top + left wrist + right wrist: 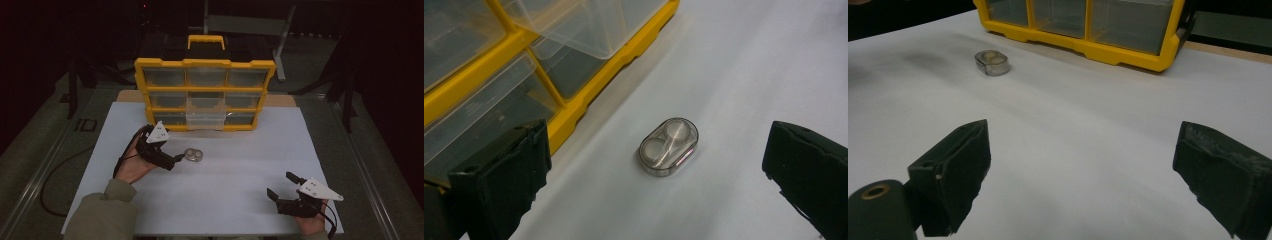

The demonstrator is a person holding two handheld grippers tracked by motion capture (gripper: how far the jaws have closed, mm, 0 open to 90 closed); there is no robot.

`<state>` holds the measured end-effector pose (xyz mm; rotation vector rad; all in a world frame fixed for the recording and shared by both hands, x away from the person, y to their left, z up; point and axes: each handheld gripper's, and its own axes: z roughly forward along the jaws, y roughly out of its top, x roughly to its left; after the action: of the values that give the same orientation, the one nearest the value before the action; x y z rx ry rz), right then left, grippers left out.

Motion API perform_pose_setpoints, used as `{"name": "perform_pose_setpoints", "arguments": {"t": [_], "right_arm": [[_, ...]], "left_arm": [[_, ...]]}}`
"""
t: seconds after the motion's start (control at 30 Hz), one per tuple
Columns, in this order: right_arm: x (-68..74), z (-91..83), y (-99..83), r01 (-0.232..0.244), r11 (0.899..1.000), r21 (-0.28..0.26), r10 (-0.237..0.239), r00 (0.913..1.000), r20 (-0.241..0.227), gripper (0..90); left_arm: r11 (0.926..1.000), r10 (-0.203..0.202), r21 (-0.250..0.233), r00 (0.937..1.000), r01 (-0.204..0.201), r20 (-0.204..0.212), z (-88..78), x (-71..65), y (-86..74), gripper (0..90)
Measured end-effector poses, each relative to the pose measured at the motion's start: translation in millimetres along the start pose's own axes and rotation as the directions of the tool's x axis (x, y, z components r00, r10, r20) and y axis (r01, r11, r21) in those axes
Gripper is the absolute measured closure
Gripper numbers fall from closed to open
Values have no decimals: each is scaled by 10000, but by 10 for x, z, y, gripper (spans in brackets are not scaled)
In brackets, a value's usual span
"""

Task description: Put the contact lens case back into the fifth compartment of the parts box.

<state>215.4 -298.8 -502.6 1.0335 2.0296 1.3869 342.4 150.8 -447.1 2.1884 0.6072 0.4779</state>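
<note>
**Both grippers spread wide, small clear case lying free on the white board**

The white board (225, 175) covers the table top and carries everything else. At its far edge stands a yellow organizer (204, 94), upright, with three rows of clear drawers; the middle drawer of the bottom row (205, 119) is pulled out toward the person. In the left gripper view that drawer (589, 25) juts over the yellow frame.

The left gripper (176, 159) sits left of centre, held in the person's left hand (131, 167), with its grey three-cornered plate near the organizer's lower left corner. Its jaws are released and far apart; in its own view the left gripper (654, 170) frames the case between them without touching it.

The right gripper (282, 186) rests near the board's front right corner, in the right hand (311, 222). Its jaws too stand wide and hold nothing, with bare board between them in the right gripper view (1083, 170).

The small clear case (194, 155) lies flat on the board, just beside the left gripper's tips and in front of the organizer. It is oval, with two round wells (669, 146); what is inside them is hard to tell. From the right gripper view the case (992, 62) lies well away, near the yellow frame.
</note>
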Motion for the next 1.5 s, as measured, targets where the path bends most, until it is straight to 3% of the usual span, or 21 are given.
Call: {"name": "perform_pose_setpoints", "arguments": {"t": [0.33,0.47,0.57,1.23,1.5], "right_arm": [[0,4,-1,-16,10000,4,16,10000,-37,85],[-1,4,-1,-13,10000,2,13,10000,-40,85],[0,3,0,-25,10000,0,25,10000,-49,85],[-1,3,0,-21,10000,13,21,10000,-97,85],[-1,6,-1,-26,10000,24,26,9999,-113,85]], "left_arm": [[9996,211,167,9987,-219,461,140,30,45,0],[9996,211,167,9987,-219,461,140,30,45,0],[9984,347,418,9970,-377,686,250,2,78,0],[9946,196,991,9945,-298,1026,581,19,45,0],[9931,-104,1168,9933,-32,1152,739,25,-10,0]]}}
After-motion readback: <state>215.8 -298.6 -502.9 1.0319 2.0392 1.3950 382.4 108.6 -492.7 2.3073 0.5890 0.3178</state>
